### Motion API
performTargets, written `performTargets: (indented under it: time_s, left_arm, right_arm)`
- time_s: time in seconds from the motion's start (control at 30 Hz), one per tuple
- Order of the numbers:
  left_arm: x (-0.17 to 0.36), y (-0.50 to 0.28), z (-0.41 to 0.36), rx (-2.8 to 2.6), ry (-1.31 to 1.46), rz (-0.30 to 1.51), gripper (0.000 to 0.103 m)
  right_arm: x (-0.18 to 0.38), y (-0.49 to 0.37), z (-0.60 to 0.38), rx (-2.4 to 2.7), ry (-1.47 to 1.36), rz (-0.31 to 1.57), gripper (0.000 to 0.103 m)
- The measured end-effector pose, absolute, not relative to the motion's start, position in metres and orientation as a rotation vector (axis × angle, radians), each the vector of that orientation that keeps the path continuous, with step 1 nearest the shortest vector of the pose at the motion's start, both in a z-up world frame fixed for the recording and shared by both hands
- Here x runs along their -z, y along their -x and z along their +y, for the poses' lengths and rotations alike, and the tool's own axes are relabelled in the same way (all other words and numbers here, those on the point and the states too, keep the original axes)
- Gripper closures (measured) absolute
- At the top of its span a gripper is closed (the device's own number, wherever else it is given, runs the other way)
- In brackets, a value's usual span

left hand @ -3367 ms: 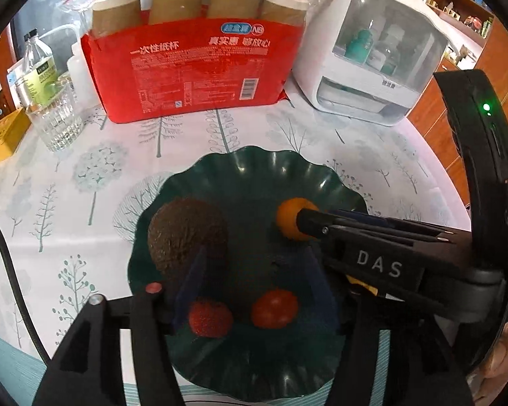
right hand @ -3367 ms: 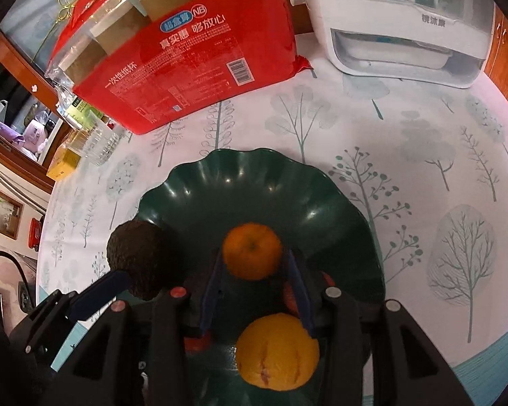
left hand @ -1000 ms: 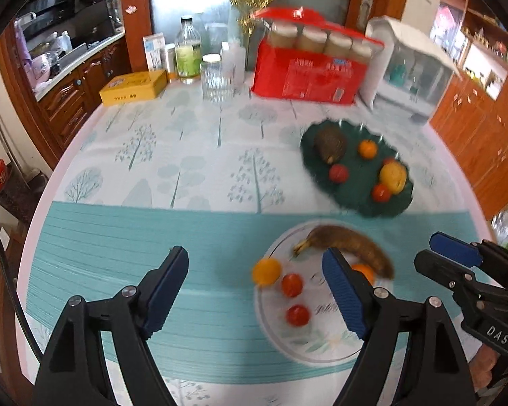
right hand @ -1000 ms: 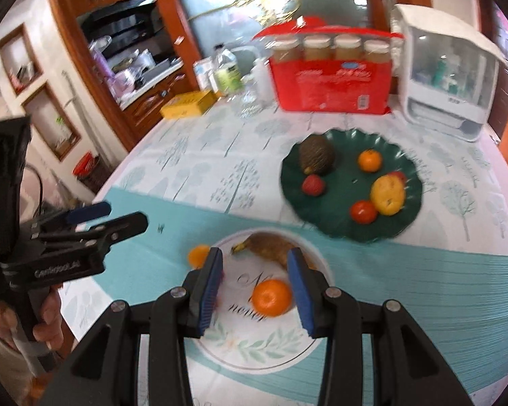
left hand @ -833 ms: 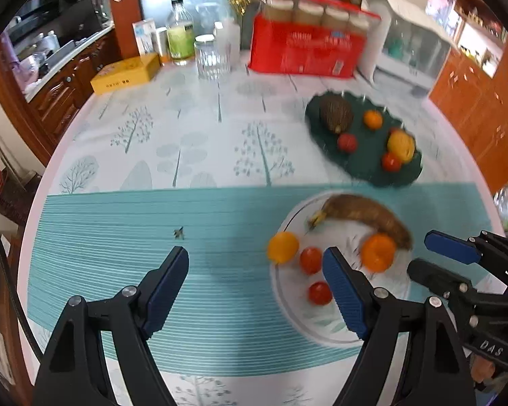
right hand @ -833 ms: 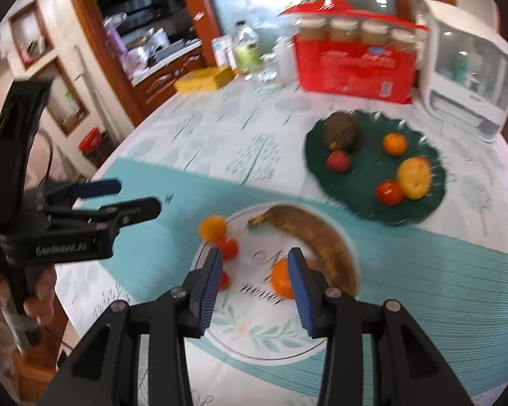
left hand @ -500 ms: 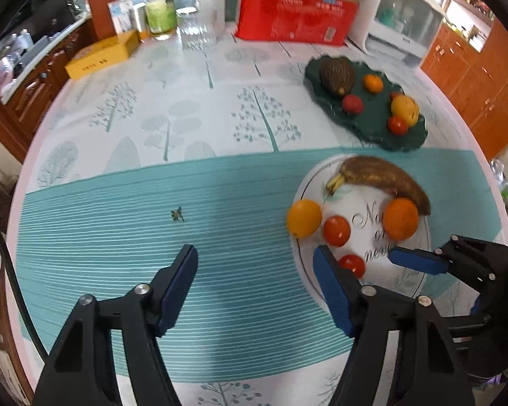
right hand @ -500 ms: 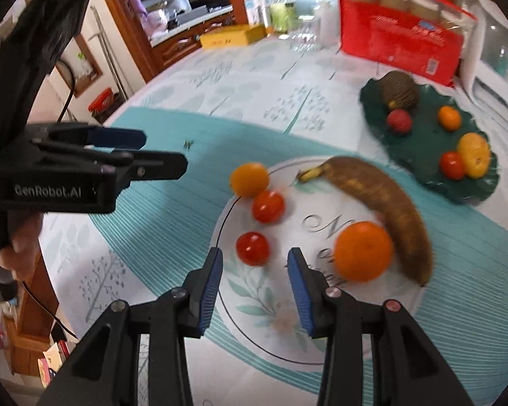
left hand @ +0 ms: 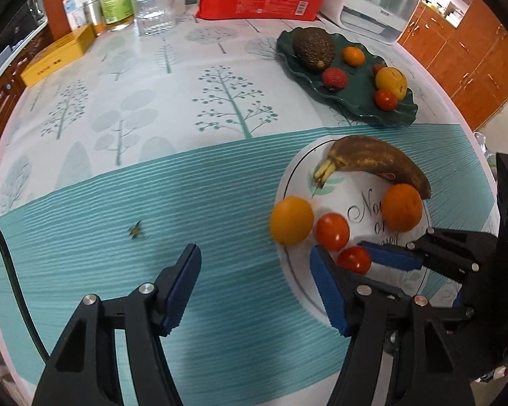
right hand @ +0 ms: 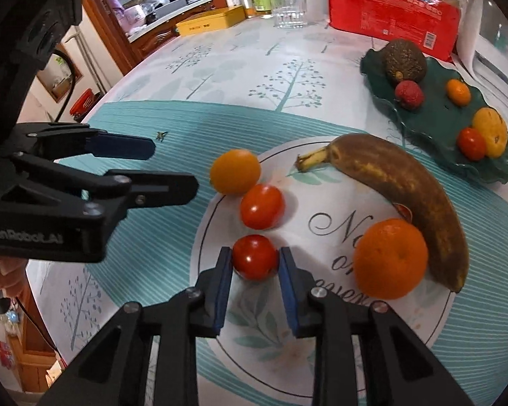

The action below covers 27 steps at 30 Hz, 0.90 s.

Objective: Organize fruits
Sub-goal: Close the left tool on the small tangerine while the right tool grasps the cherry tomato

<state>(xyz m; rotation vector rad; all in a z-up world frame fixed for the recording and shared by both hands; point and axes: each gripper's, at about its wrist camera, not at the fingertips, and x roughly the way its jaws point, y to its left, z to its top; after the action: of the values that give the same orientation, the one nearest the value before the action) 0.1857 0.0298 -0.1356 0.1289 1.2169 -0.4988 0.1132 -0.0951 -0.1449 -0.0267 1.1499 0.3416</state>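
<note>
- Right gripper (right hand: pixel 255 272): blue-padded black fingers flank a small glossy red tomato (right hand: pixel 255 261) on the near part of the round white lettered plate (right hand: pixel 321 365); pads at its sides, but whether they press it cannot be told.
- Left gripper (left hand: pixel 255 279): spread wide, empty, above the teal striped tablecloth (left hand: pixel 220 203) beside the plate.
- Mid plate: a second red tomato (right hand: pixel 261 206); yellow-orange citrus (right hand: pixel 235 171) at the rim; large orange (right hand: pixel 390 257); browned banana (right hand: pixel 399 189).
- Far: dark green wavy dish (right hand: pixel 433 111) bearing a rough dark avocado (right hand: pixel 404 57) and small fruits.
</note>
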Motion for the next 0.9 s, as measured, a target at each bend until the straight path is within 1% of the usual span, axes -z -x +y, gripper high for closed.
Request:
performTargets:
  time_s: [0.03, 0.13, 0.27, 0.37, 0.47, 0.53, 0.9]
  left_arm:
    - [0.138, -0.19, 0.027, 0.505, -0.118, 1.224, 0.045]
    - [0.146, -0.201, 0.02, 0.518, -0.073, 1.252, 0.052]
    - [0.15, -0.21, 0.012, 0.547, -0.022, 1.265, 0.053]
    - [0.152, -0.213, 0.005, 0.563, -0.027, 1.266, 0.057]
    - [0.154, -0.217, 0.002, 0.572, -0.014, 1.276, 0.064]
    - [0.156, -0.219, 0.001, 0.573, 0.006, 1.293, 0.07]
    - [0.158, -0.207, 0.007, 0.51, 0.016, 1.284, 0.072]
  right_arm:
    - [0.145, -0.113, -0.096, -0.337, 0.022, 1.152, 0.076]
    - [0.144, -0.113, -0.101, -0.327, 0.014, 1.156, 0.076]
    - [0.142, -0.111, -0.107, -0.32, -0.004, 1.161, 0.076]
    - [0.141, -0.111, -0.109, -0.315, -0.01, 1.16, 0.076]
    - [0.139, -0.111, -0.112, -0.307, -0.021, 1.157, 0.076]
    - [0.139, -0.111, -0.114, -0.304, -0.028, 1.158, 0.076]
    - [0.133, -0.112, -0.118, -0.313, -0.04, 1.15, 0.076]
